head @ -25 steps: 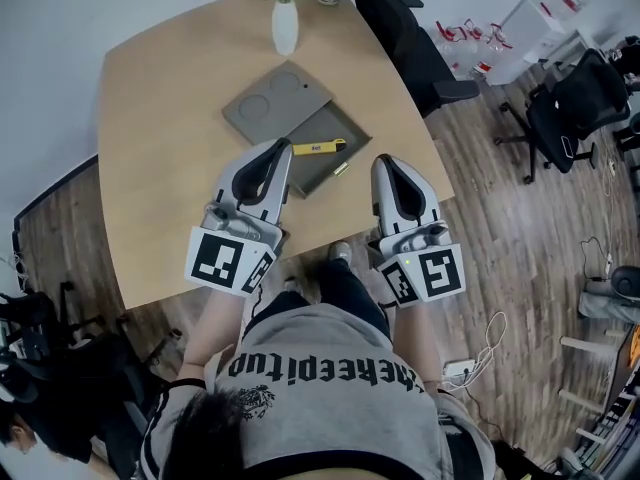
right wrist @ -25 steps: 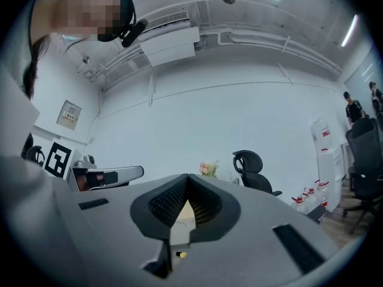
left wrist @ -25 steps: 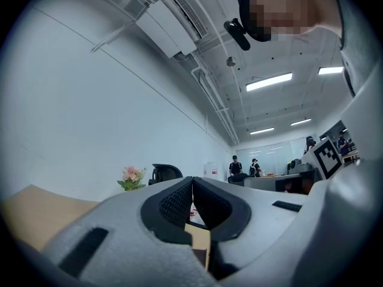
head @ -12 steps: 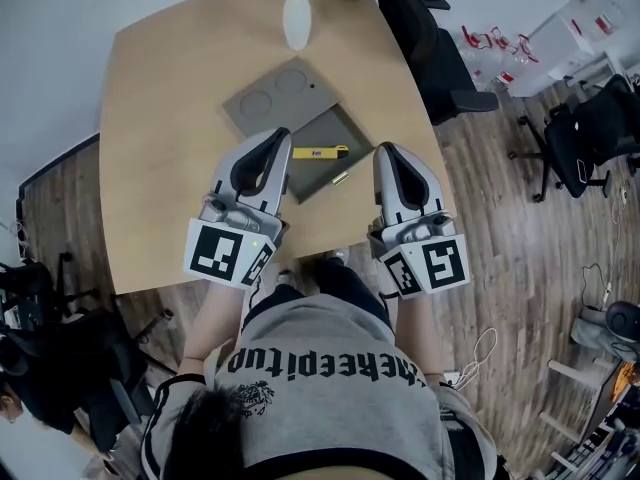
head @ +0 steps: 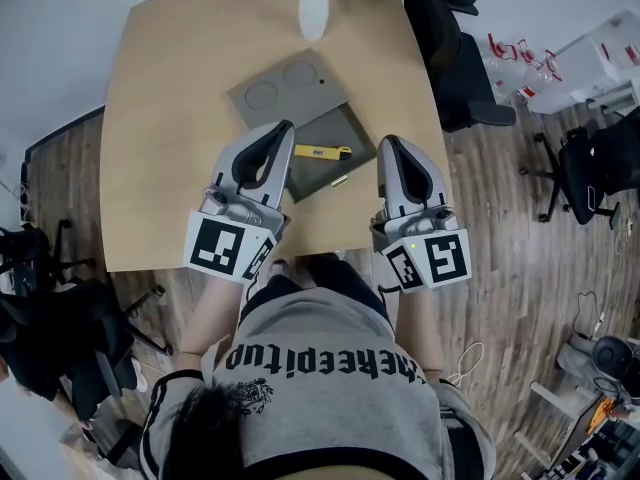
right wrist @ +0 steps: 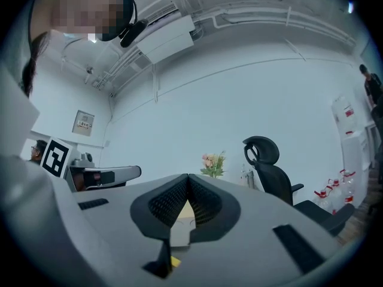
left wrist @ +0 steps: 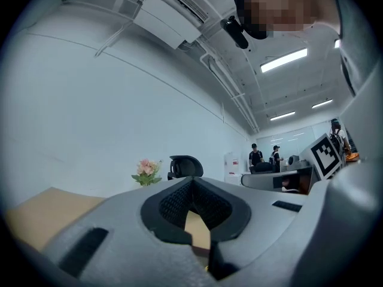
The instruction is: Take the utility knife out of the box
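The grey box (head: 338, 125) lies open on the wooden table (head: 170, 118), its lid (head: 285, 86) folded back to the far left. A yellow utility knife (head: 321, 152) lies across the box tray. My left gripper (head: 287, 127) hovers over the tray's left edge, tip just left of the knife, jaws shut and empty. My right gripper (head: 388, 142) hangs to the right of the box near the table's edge, also shut with nothing in it. In the left gripper view the left gripper (left wrist: 192, 180) shows its tips meeting, as does the right gripper (right wrist: 188, 177) in the right gripper view.
A white vase (head: 314, 13) with flowers stands at the table's far end. Black office chairs (head: 455, 38) stand to the right of the table. A small metal piece (head: 340, 180) lies at the box's near corner. Other people stand far off in the room.
Both grippers have moved forward over the table, so their tips now reach level with the knife. Both stay shut.
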Motion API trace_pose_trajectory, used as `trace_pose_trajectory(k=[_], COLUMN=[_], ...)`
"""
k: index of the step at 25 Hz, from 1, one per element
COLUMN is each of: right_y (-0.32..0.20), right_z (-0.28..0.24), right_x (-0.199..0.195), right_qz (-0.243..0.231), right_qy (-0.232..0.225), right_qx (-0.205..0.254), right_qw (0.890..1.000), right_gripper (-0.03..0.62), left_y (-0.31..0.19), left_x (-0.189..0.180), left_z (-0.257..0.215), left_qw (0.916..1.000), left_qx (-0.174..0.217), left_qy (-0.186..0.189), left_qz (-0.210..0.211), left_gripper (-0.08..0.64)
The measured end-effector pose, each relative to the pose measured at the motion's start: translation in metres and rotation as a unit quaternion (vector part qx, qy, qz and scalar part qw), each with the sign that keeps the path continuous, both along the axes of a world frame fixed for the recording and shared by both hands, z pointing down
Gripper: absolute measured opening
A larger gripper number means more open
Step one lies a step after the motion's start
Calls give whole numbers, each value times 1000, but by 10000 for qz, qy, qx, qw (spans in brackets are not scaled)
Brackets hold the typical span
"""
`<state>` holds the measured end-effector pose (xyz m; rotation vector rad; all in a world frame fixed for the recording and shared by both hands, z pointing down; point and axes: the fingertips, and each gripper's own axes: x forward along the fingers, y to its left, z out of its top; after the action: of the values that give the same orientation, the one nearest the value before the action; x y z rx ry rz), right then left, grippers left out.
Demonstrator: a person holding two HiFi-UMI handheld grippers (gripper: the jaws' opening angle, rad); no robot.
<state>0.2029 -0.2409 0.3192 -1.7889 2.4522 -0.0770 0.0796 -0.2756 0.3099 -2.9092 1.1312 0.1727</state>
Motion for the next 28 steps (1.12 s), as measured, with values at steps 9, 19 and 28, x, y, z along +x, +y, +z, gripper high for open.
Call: trace_pose_trajectory(k=[9,19,28], right_y=[-28,-53,-66], right_z=[11,31,56], right_x=[9,9,12], right_qz=[-331,-710,-978], right_qy=[-78,-119,-174], right_qx=[-128,-367,-664], right_qw=[9993,9967,9928], right_gripper=[6,6,6], left_y=[-16,-34,-42], left_x=[7,9,24], left_z=[12,36,77], left_qw=[9993,9963,9917], left_qx=[-97,-309,-588], left_qy=[-194,-472,-970], left_qz=[-316,-652,-608], left_gripper=[18,18,18])
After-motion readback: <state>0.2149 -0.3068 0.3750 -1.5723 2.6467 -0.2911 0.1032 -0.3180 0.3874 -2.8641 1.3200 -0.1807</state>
